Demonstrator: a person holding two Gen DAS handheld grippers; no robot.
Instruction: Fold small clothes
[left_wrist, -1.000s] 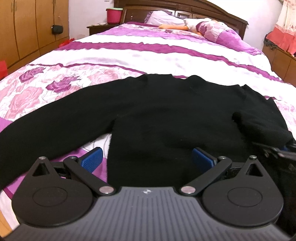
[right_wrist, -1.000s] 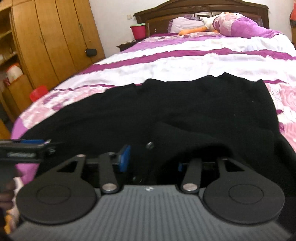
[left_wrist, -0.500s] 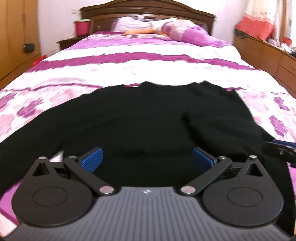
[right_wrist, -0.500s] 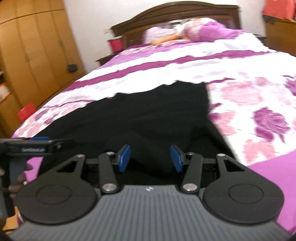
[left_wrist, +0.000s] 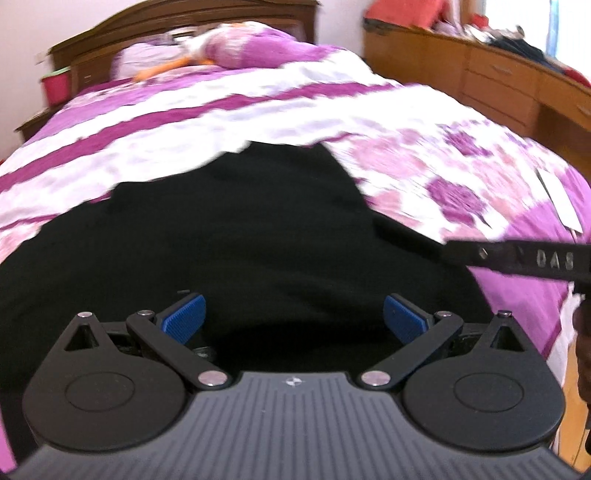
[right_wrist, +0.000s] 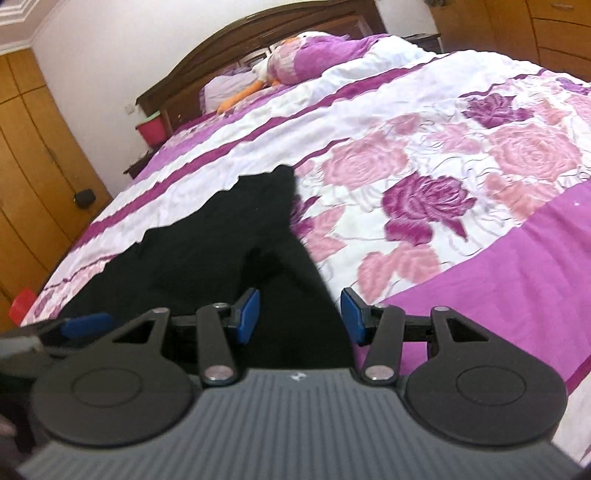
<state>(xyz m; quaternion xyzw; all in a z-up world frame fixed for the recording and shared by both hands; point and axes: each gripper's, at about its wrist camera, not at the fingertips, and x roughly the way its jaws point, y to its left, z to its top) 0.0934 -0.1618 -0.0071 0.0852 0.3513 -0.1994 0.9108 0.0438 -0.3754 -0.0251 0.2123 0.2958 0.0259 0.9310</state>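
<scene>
Left gripper (left_wrist: 293, 319) hangs spread wide and empty above a black sweater (left_wrist: 240, 240), while the right gripper (right_wrist: 300, 314), half-open and holding nothing, straddles its near edge; the garment lies flat across the floral bedspread (right_wrist: 461, 177), apparently laid out for folding.

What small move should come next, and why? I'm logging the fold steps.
Probably close the right claw on the black sweater edge: it's open, with the cloth's right border between its pads. The left claw, also open, hangs over the sweater's body.
</scene>
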